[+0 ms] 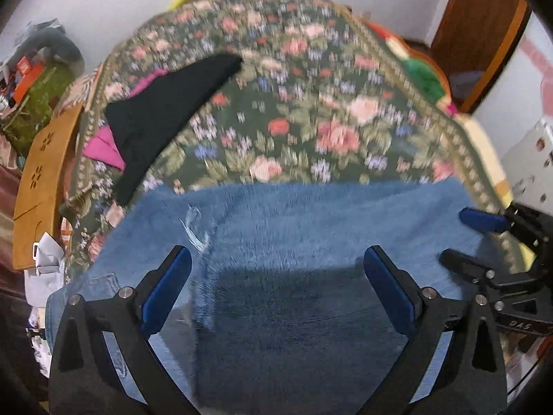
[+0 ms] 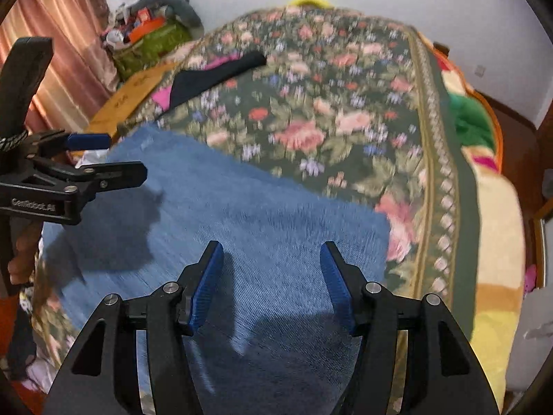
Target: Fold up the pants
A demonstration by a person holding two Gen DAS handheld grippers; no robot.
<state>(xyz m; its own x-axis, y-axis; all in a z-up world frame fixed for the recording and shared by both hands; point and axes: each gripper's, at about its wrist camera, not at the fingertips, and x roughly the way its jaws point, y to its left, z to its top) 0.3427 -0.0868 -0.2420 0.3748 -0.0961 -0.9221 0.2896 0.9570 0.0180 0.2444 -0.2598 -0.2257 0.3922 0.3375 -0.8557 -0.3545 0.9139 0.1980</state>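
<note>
Blue jeans [image 1: 293,214] [image 2: 242,207] lie flat on a floral bedspread [image 1: 311,103] [image 2: 345,103], with a straight far edge. A frayed tear [image 1: 197,228] shows near the left side, and a pocket [image 1: 100,283] at the lower left. My left gripper [image 1: 276,256] [image 2: 121,155] hovers open over the left part of the jeans, with nothing between its blue pads. Just to its right, my right gripper [image 2: 271,247] [image 1: 459,238] is also open above the denim, near the jeans' right edge, and its pads hold nothing. Both views are motion-blurred.
A black garment [image 1: 162,110] [image 2: 214,72] lies on a pink one [image 1: 103,148] at the bed's far left. A wooden board [image 1: 38,180] and a cluttered pile [image 2: 152,34] stand beyond the left edge. A bright striped blanket [image 2: 494,242] hangs off the right side.
</note>
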